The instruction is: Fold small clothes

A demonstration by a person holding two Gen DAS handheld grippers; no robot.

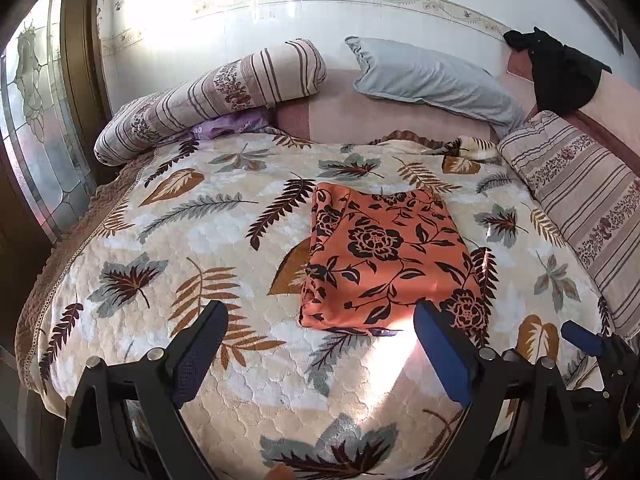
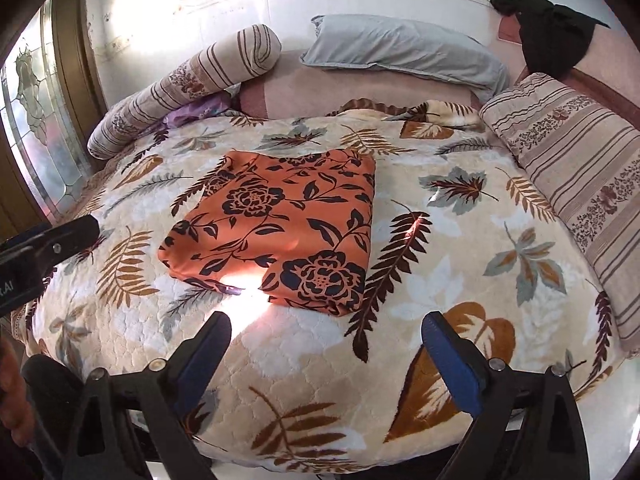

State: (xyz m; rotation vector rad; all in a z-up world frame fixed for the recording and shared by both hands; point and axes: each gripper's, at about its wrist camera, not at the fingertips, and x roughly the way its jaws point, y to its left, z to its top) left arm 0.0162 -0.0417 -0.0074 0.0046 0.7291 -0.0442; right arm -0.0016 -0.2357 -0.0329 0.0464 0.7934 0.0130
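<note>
The folded orange black-flowered cloth (image 1: 384, 256) looks thin, limp and light; pinch a near corner. Left tongs (image 1: 320, 344) and right tongs (image 2: 326, 354) gape wide, empty, nearer than it.

text: partial white letters ".AI", cut off by the frame edge | on: black body of the left tool (image 2: 24, 264) | place: far left of the right tool's (image 2: 326, 334) view | other readable text: none
</note>
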